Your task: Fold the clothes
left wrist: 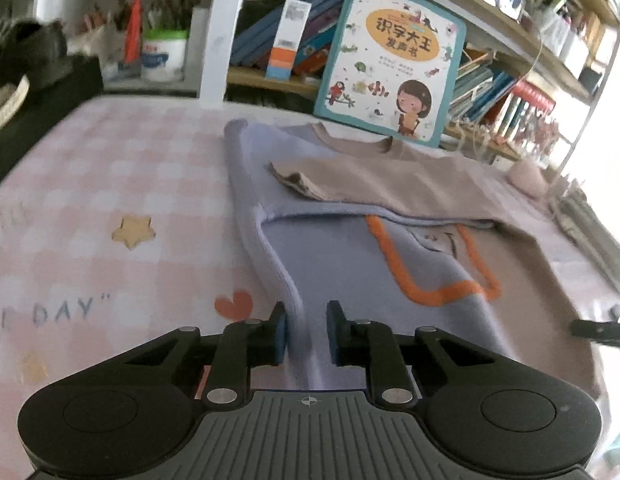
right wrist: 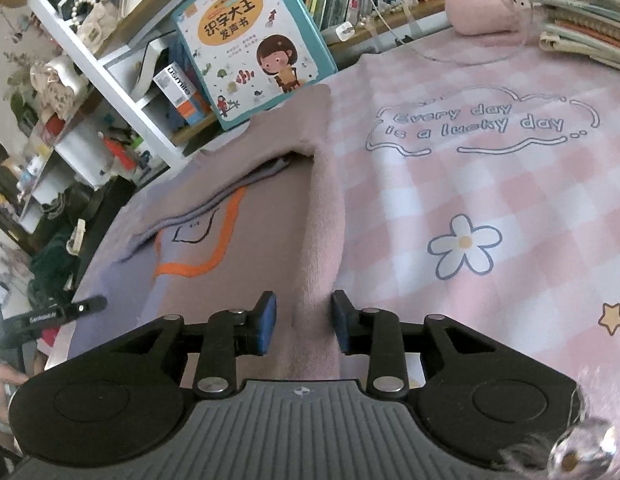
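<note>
Checked cloth (right wrist: pixel 489 184) is spread under the sweater (left wrist: pixel 349 264), whose long side edges are run straight away from both grippers, the lilac edge being straddled by the parted left gripper (left wrist: pixel 306 334) and the pink edge by the parted right gripper (right wrist: pixel 304 322).

Pink checked tablecloth (left wrist: pixel 110 184) under a two-tone sweater (left wrist: pixel 349 256), leaning picture book (left wrist: pixel 389 60).
</note>
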{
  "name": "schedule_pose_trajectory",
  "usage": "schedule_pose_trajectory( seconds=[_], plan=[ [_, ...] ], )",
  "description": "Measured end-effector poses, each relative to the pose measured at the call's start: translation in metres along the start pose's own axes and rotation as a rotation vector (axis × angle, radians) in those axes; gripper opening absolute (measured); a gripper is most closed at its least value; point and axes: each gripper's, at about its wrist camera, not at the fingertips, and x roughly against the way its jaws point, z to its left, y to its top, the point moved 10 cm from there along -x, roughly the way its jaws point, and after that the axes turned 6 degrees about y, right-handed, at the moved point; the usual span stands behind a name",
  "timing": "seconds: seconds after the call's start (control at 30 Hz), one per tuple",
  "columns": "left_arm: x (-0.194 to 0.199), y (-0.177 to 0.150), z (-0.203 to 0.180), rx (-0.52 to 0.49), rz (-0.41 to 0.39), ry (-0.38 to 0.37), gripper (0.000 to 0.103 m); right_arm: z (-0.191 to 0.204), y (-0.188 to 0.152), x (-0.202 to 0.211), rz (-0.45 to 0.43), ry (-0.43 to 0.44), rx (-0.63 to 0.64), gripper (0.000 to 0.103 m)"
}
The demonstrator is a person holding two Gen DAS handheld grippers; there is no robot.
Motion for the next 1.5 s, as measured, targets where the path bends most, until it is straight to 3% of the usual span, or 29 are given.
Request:
schedule_pose_trajectory(
  seconds=[0.03, 0.07, 0.17, 0.27, 0.37, 0.4, 0.43, 0.5, 0.67, 0.9, 1.1, 1.2, 1.23, 1.4, 1.5],
  plan=[
    [0.0, -0.003, 0.002, 0.011, 0.012, 0.004, 0.039, 0.001, 0.0, 0.0, 0.003, -0.001, 0.002, 0.03],
    [0.001, -0.007, 0.006, 0.015, 0.021, 0.026, 0.043, 0.001, 0.001, 0.0, 0.005, -0.003, 0.004, 0.029],
    [0.005, -0.017, 0.009, -0.019, 0.018, 0.081, 0.043, 0.003, 0.0, 0.002, 0.005, -0.022, 0.027, 0.029],
    [0.011, -0.024, 0.007, -0.038, 0.016, 0.079, 0.043, 0.003, -0.002, 0.004, 0.004, -0.037, 0.048, 0.029],
    [0.014, -0.025, 0.006, -0.034, 0.002, 0.072, 0.041, 0.004, -0.005, 0.004, 0.007, -0.046, 0.065, 0.025],
    [0.015, -0.023, 0.008, -0.029, -0.006, 0.076, 0.035, 0.005, -0.006, 0.002, 0.013, -0.044, 0.066, 0.018],
    [0.015, -0.021, 0.011, -0.025, -0.014, 0.08, 0.018, 0.006, -0.008, 0.0, 0.019, -0.036, 0.065, 0.016],
    [0.017, -0.016, 0.016, -0.016, -0.029, 0.087, 0.007, 0.01, -0.009, -0.002, 0.014, -0.02, 0.062, 0.015],
    [0.022, -0.006, 0.029, 0.007, -0.066, 0.106, 0.006, 0.031, -0.007, 0.002, -0.008, 0.121, 0.018, 0.014],
    [0.023, -0.019, 0.026, -0.011, -0.029, 0.078, 0.009, 0.025, -0.017, -0.007, 0.037, 0.117, -0.036, 0.018],
    [0.025, -0.038, 0.024, 0.019, 0.042, 0.002, 0.018, 0.035, -0.027, -0.014, 0.105, 0.17, -0.045, 0.027],
    [0.029, -0.043, 0.025, 0.06, 0.05, -0.04, 0.015, 0.041, -0.032, -0.015, 0.128, 0.176, -0.017, 0.026],
    [0.03, -0.043, 0.027, 0.081, 0.05, -0.053, 0.009, 0.042, -0.032, -0.015, 0.128, 0.17, -0.007, 0.019],
    [0.046, -0.026, 0.028, 0.225, -0.02, -0.205, 0.005, 0.048, -0.015, 0.0, 0.043, 0.214, -0.027, 0.014],
    [0.048, -0.022, 0.022, 0.22, -0.019, -0.251, 0.006, 0.052, -0.006, 0.007, 0.019, 0.249, -0.031, 0.014]
  ],
)
